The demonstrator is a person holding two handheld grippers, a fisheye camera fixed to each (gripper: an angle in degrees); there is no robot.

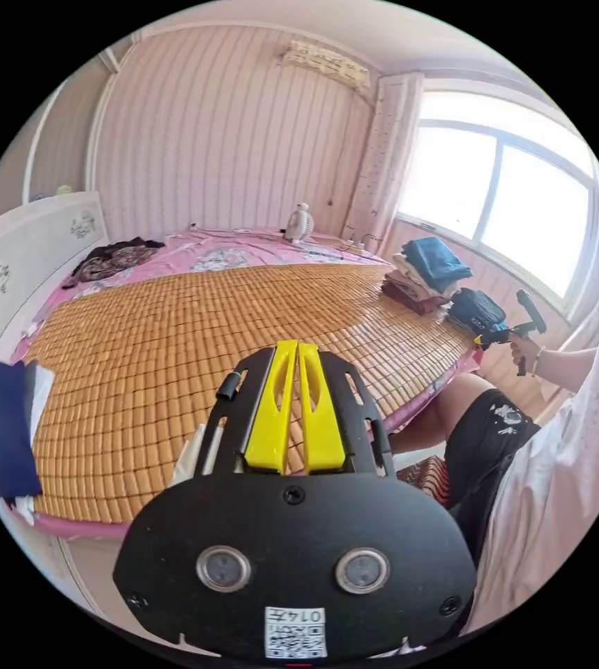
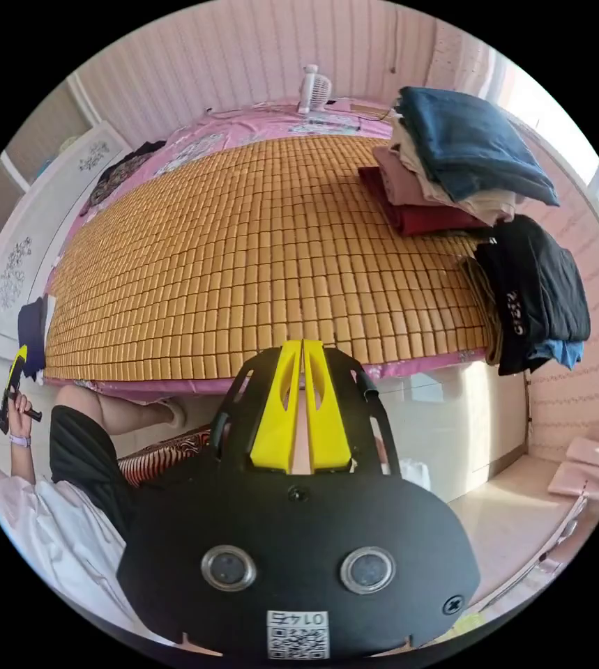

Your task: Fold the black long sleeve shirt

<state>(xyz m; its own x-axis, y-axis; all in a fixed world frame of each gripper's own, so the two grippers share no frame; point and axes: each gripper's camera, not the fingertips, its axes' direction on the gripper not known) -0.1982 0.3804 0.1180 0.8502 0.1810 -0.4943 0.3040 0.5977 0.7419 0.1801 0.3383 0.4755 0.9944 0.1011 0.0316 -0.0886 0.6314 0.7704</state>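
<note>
A black garment (image 2: 536, 293) with small white print lies bunched on a blue piece at the bed's near right corner, partly hanging over the edge. In the left gripper view the black garment (image 1: 477, 310) sits beside the clothes stack. My right gripper (image 2: 302, 345) is shut with nothing between its yellow jaws, held off the bed's edge and apart from the garment. My left gripper (image 1: 298, 345) is also shut and empty, over the mat's near edge. A hand holds the right gripper (image 1: 484, 338) close to the black garment; the left gripper (image 2: 17, 362) shows at far left.
A bamboo mat (image 2: 257, 251) covers the bed over a pink sheet. A stack of folded clothes (image 2: 452, 167) topped with blue stands at the right. A navy folded cloth (image 1: 6, 425) lies at the left end, a dark patterned garment (image 1: 114, 254) and a small fan (image 1: 299, 223) at the back.
</note>
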